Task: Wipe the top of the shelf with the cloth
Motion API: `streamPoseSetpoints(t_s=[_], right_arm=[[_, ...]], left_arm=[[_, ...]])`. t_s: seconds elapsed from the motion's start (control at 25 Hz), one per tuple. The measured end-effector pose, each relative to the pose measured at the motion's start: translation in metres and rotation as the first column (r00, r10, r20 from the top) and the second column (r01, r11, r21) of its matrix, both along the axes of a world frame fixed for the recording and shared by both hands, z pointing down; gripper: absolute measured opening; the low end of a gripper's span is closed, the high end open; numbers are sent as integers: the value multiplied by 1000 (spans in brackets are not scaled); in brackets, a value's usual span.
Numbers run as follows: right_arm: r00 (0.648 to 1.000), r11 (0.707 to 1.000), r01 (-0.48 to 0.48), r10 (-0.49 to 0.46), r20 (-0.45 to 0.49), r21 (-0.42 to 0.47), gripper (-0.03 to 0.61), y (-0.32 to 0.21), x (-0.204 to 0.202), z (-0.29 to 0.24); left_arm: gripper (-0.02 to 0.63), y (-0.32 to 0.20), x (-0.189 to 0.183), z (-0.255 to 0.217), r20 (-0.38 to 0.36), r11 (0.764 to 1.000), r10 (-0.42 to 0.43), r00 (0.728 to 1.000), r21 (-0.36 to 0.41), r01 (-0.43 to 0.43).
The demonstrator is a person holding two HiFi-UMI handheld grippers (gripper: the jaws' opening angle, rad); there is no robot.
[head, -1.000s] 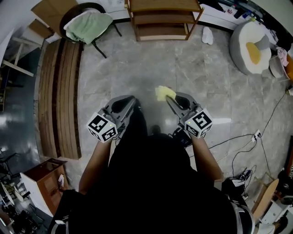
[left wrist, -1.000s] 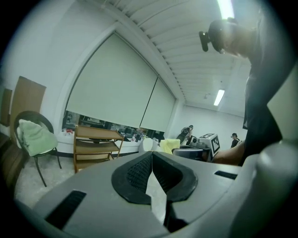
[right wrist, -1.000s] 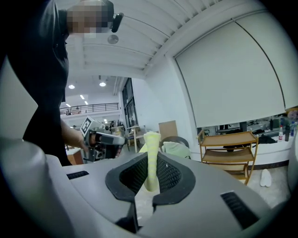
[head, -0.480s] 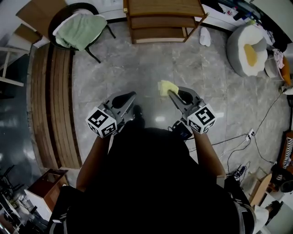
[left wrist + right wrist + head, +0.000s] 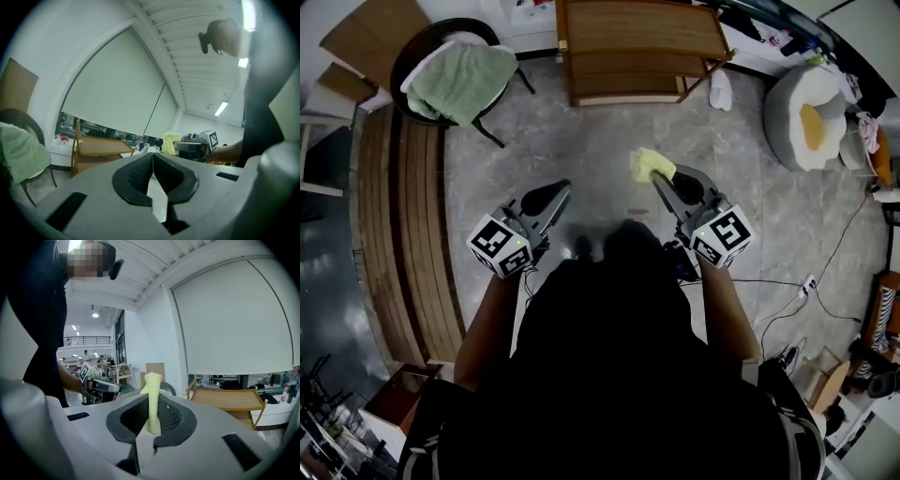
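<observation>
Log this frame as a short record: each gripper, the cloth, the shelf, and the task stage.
left gripper: jaws together, nothing between them
right gripper: jaws shut on the cloth
cloth: yellow, pinched, sticking out past the jaws
shelf: wooden, ahead across the floor, nothing touching it
task stage: cloth in hand, wiping not yet begun

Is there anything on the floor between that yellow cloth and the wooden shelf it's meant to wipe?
Nothing visible. The cloth, shut in the right gripper, has only bare floor between it and the shelf. The chair stands off to the left, out of the path.
</observation>
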State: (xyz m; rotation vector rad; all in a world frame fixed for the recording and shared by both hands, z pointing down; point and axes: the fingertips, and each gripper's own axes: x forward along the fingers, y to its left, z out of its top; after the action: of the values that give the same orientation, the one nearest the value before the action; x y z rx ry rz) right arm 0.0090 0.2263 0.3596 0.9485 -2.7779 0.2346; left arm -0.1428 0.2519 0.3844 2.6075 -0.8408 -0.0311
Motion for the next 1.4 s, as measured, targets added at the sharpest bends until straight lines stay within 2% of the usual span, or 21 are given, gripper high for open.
streamPoseSetpoints(t_s=[0.2,0.36,0.56,0.8,1.08,1.24,1.4], right_arm=[[999,999,20,-19,43,-27,43,-53,4,16],[997,996,77,-76,31,-49,44,-110,6,29],[990,991,128,-125,69,-41,43,-193,20,20],[977,984,171,-162,139,-54,44,-271,40,6],[959,969,244,-234,162,-46,43,-330,31,4],[957,970,237,-224,183,-55,43,-368,18,10],[960,967,245,-233,156,-63,43,-405,1,19]], left_arm=[[11,-54,12,7,5,1000,-13,1000,-17,13],[11,-112,20,14,28,998,-50,998,-44,51],[11,-189,31,4,58,993,-92,994,-64,95],[11,-273,60,-15,87,993,-114,990,-30,117],[11,-333,43,-35,106,983,-184,977,11,184],[11,-369,29,-26,118,981,-193,974,-1,194],[11,-405,21,-11,102,979,-201,974,-11,203]])
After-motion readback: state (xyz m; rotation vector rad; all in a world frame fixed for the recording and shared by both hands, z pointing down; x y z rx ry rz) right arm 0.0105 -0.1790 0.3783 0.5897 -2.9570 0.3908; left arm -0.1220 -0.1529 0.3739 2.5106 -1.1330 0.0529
